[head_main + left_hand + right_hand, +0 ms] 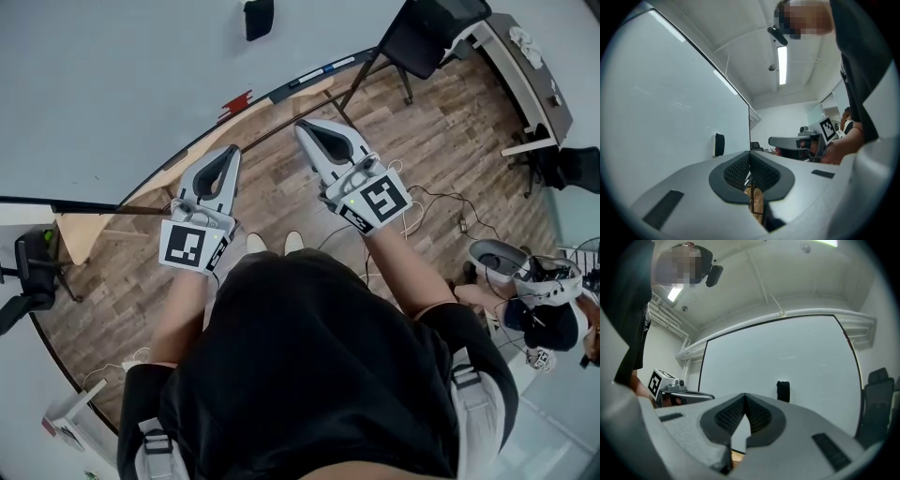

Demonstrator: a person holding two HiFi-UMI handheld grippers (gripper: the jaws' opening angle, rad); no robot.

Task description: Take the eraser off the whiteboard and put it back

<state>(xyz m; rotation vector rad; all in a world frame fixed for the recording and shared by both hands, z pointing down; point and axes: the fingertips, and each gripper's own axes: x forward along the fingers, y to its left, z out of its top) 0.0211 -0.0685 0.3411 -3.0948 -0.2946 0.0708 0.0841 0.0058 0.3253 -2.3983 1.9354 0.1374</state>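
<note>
The black eraser (259, 17) sticks upright on the whiteboard (122, 75), well beyond both grippers. It also shows in the left gripper view as the eraser (719, 144) and in the right gripper view as the eraser (783, 391), on the board (787, 348). My left gripper (232, 150) and right gripper (302, 127) point level at the board, side by side and apart from it. Both are shut with nothing between the pads. The left gripper (750, 153) shows its tips meeting; the right gripper (744, 397) does too.
A marker ledge with a red item (236, 101) runs along the board's foot. A black chair (422, 37) and a desk (525, 66) stand at the far right. Another person (544, 319) sits low at the right. A wooden shelf (84, 234) is at the left.
</note>
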